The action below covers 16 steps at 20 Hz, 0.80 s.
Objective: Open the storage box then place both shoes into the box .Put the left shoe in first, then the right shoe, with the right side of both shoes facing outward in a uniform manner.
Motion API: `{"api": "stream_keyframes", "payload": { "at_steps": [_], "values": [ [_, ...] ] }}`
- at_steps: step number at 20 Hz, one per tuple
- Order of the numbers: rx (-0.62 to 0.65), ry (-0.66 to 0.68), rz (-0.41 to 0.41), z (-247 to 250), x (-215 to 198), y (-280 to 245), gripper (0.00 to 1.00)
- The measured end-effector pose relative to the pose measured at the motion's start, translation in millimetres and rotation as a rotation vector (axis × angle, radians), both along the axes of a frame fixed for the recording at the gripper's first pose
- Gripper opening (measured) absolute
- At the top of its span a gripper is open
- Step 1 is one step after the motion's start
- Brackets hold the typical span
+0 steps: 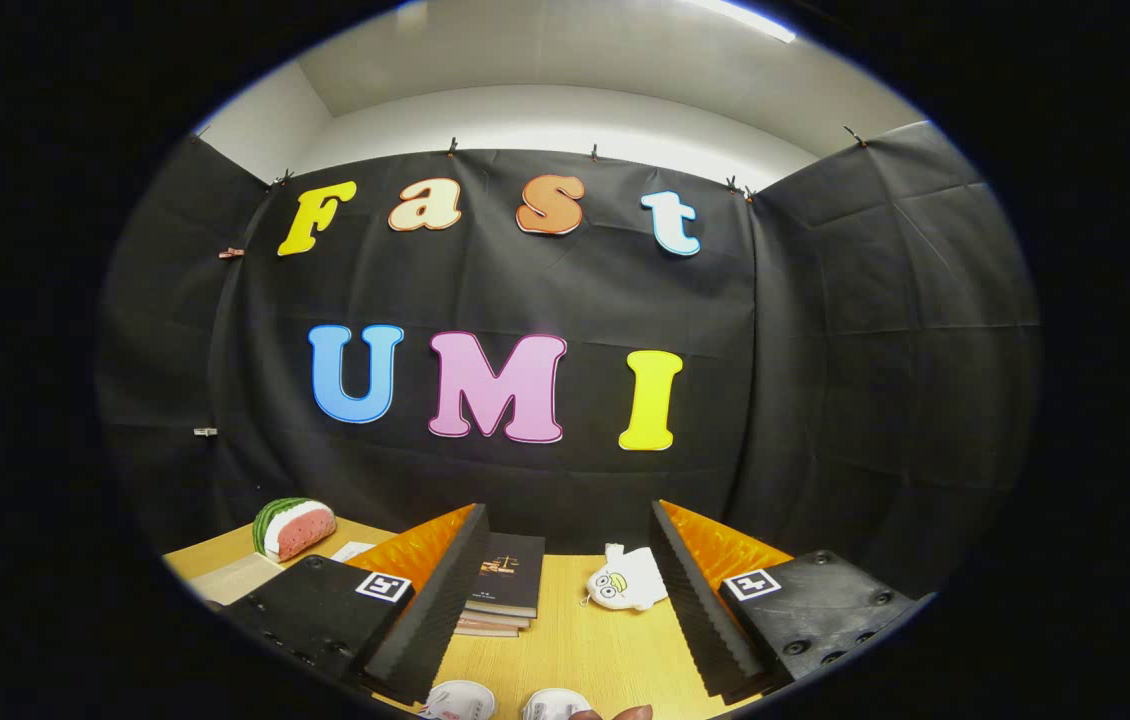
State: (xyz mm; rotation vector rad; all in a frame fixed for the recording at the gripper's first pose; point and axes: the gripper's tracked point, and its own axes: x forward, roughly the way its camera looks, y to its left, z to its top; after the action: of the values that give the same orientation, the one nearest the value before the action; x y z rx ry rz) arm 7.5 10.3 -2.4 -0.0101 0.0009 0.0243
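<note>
Claw spread wide, gripping nothing, above a light wooden bench. Between the fingers at 11 o'clock, stacked books, top cover dark with gold lettering too small to read. At 1 o'clock, a white plush toy. Far off at 10 o'clock, a watermelon slice. At 6 o'clock, two white rounded shapes, perhaps the shoes, cannot tell.

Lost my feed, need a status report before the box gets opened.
Hand-held gripper open, fingers apart, nothing between them. Stack of books and white plush toy on wooden table just ahead. Watermelon slice toy off beside the left finger.
</note>
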Motion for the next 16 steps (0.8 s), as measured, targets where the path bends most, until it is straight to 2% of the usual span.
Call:
{"api": "stream_keyframes", "payload": {
  "at_steps": [5, 7, 12, 16],
  "values": [
    [-0.048, -0.018, 0.023, 0.5, 4.8, 3.8, 0.97],
    [-0.020, 0.002, 0.074, -4.5, 5.3, 18.1, 0.97],
    [0.102, 0.139, 0.387, -28.8, -3.5, 96.6, 0.97],
    [0.209, 0.241, 0.556, -45.7, -14.2, 150.8, 0.96]
  ]
}}
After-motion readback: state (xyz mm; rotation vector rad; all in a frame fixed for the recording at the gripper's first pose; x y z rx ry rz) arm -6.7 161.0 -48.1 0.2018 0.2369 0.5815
